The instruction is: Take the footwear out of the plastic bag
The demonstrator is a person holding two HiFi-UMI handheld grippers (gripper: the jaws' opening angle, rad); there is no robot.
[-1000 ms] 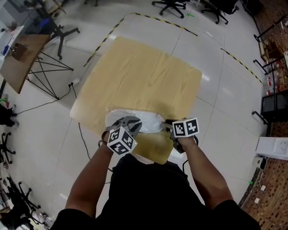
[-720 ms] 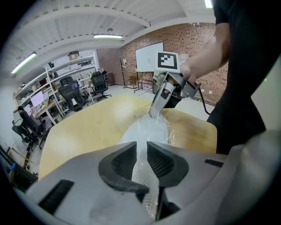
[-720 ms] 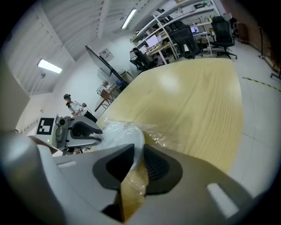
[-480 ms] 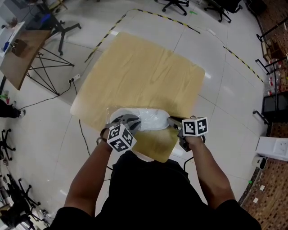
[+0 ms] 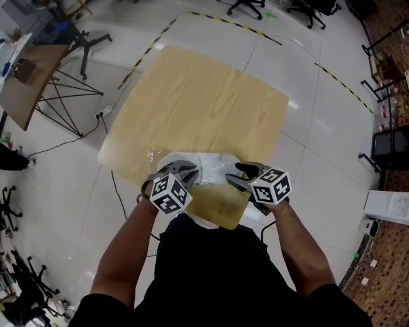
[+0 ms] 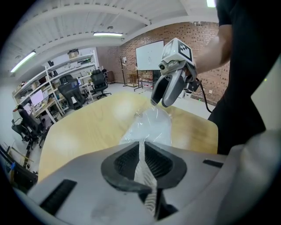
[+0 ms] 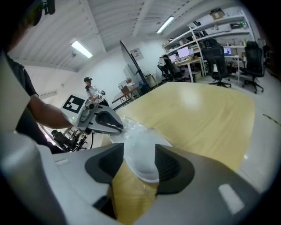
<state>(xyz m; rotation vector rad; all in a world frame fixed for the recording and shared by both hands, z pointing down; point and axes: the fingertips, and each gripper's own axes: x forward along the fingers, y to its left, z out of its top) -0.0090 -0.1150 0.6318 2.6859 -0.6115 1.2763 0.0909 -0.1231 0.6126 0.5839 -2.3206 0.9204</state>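
Observation:
A clear plastic bag [image 5: 214,165] with white footwear [image 7: 138,147] inside lies at the near edge of the wooden table [image 5: 204,96]. My left gripper [image 5: 186,171] is shut on a pinched fold of the bag's plastic [image 6: 151,127], which runs up between its pads [image 6: 141,151]. My right gripper [image 5: 232,174] is at the bag's right end. Its jaws have just been opening and stand wide, with the footwear's rounded end between them [image 7: 139,163] and no clear squeeze on it. In the left gripper view the right gripper [image 6: 160,104] hangs over the bag's far end.
A folding side table [image 5: 29,83] and office chairs [image 5: 246,7] stand on the tiled floor around the table. A cable [image 5: 118,191] runs under the near left corner. A person [image 7: 90,90] stands far back in the right gripper view.
My right gripper has rolled and lifted slightly at the bag's right end, and its jaws now stand spread wide around the footwear's end. My left gripper has kept still on the plastic.

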